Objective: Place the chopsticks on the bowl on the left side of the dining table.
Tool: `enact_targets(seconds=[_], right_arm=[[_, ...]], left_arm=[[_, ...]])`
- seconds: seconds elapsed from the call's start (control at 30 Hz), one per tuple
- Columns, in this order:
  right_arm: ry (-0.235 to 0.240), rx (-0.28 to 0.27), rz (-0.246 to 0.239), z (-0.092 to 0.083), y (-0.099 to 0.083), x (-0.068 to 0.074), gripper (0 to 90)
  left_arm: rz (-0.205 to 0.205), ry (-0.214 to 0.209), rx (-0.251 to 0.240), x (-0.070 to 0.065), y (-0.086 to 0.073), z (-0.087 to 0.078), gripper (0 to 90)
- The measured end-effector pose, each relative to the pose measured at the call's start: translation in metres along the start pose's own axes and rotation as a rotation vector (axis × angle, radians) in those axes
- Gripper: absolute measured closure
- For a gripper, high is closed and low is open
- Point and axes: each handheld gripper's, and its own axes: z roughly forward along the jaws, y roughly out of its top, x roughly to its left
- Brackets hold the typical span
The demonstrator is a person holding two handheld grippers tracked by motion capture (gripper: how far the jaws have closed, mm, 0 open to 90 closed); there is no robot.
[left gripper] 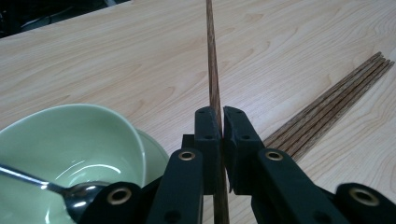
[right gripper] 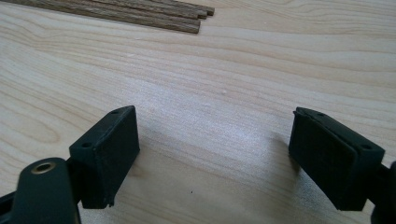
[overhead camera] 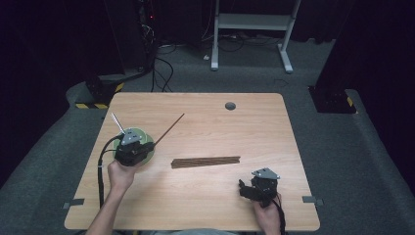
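Gripping one chopstick (left gripper: 214,70) in left jaws, right jaws spread, wooden table (overhead camera: 205,196), grey carpet (overhead camera: 342,147)

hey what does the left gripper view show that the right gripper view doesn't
The left gripper view alone shows the left gripper shut on a single chopstick, beside a green bowl with a metal spoon resting in it. The right gripper view alone shows the right gripper with its jaws wide apart over bare wood and nothing between them. Both views share the light wooden table and the bundle of chopsticks lying flat on it.
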Motion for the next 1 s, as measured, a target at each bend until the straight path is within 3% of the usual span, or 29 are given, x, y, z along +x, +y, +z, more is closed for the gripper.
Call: enact_targets(seconds=[0.67, 0.7, 0.73, 1.0], right_arm=[[0.0, 0.0, 0.0, 0.0, 0.0, 0.0, 15.9], [0.0, 0.0, 0.001, 0.0, 0.0, 0.0, 15.9], [-0.001, 0.0, 0.001, 0.0, 0.0, 0.0, 15.9], [0.0, 0.0, 0.001, 0.0, 0.0, 0.0, 15.9]], left_arm=[[-0.047, 0.074, 0.006, 0.028, -0.024, -0.021, 84.3], [-0.071, 0.082, -0.017, 0.027, -0.026, -0.02, 84.3], [-0.047, 0.084, 0.008, 0.03, -0.027, -0.023, 84.3], [-0.06, 0.109, 0.017, 0.038, -0.035, -0.03, 84.3]])
